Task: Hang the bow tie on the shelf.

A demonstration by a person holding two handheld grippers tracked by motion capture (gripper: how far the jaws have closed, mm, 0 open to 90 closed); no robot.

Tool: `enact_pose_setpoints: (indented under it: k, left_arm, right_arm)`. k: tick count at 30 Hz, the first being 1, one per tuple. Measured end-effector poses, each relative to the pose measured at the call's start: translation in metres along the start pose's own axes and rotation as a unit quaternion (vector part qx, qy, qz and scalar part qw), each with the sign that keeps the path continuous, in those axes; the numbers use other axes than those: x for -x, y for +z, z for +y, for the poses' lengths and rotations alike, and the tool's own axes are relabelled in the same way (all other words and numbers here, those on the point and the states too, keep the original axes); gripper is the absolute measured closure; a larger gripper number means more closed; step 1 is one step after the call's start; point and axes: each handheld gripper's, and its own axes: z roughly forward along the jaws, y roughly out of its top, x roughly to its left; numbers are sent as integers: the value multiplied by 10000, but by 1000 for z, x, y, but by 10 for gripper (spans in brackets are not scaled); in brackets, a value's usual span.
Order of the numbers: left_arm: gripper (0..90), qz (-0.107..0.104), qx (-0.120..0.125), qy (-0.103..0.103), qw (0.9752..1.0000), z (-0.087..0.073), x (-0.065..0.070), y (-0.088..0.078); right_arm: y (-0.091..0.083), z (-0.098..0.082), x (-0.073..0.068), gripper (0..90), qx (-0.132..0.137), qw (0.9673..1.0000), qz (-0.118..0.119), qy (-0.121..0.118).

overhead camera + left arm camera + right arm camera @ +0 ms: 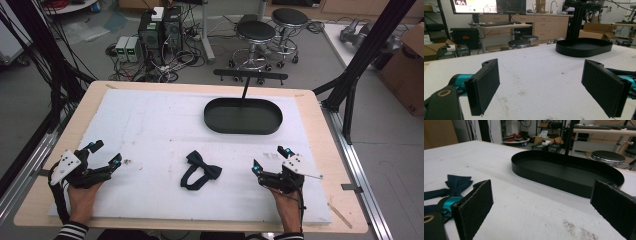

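Flanking bow tie (pixel 200 171), grippers agape

A wooden desk (pixel 320 150) carries a white mat (pixel 160 130) marked with small dark smudges. Beyond its far edge, on a grey floor, two round black stools (pixel 256 31) stand side by side. To their left sit two black computer towers (pixel 160 30) and two small white boxes (pixel 127 48), among a tangle of cables (pixel 175 62). A cardboard box (pixel 407 70) stands at the right edge, past a black metal frame post (pixel 370 45). In the left gripper view, wooden cabinets (pixel 544 25) line the far wall, with a screen (pixel 475 6) above a work table holding a keyboard (pixel 495 24), and another open cardboard box (pixel 596 31) at right.
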Motion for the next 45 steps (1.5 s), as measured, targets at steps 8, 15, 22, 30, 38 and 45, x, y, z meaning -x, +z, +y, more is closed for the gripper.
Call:
enact_pose_setpoints:
  k: [8,15,22,30,38,45]
  left_arm:
    - [152,-3,5,-2,10000,0,0,0]
    - [152,1,-1,-2,10000,0,0,0]
    - [152,4,0,-7,10000,0,0,0]
    - [152,7,0,-17,10000,0,0,0]
    - [152,14,2,-29,10000,0,0,0]
    - [153,14,0,-34,10000,0,0,0]
  right_arm:
    - [7,20,-10,35,-279,9987,415,-68]
    - [19,40,-25,35,-739,9921,944,-357]
    - [37,50,-39,35,-1408,9770,1471,-637]
    - [53,54,-55,36,-1969,9572,1861,-1020]
    - [70,55,-68,47,-2352,9399,2177,-1182]
    - [84,53,-77,146,-2647,9251,2495,-1089]
